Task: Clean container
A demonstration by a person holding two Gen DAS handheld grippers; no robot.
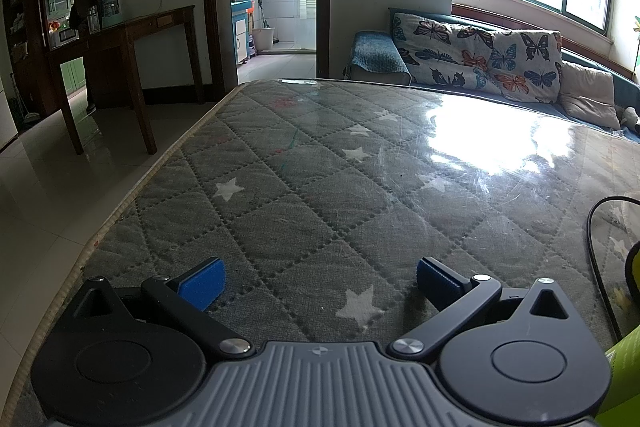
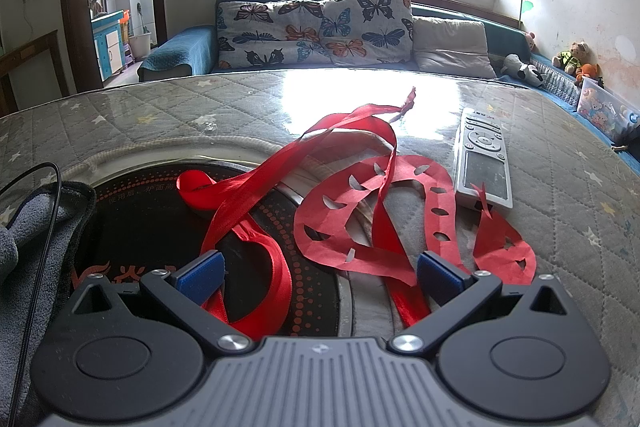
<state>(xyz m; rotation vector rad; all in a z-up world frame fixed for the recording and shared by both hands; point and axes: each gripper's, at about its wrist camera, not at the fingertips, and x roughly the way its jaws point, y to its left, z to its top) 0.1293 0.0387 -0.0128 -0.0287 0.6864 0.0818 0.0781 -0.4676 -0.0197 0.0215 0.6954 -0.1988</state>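
Left wrist view: left gripper (image 1: 320,277) spread wide, holding nothing, over bare quilted table cover (image 1: 304,163).

Right wrist view: right gripper (image 2: 320,273) wide open, empty. No container evident (maybe the round black cooktop (image 2: 160,211)). On it red ribbon (image 2: 256,187): light, limp, slippery; pinch a flat band.

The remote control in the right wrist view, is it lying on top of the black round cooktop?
No, the remote control lies on the quilted table cover, to the right of the cooktop and apart from it.
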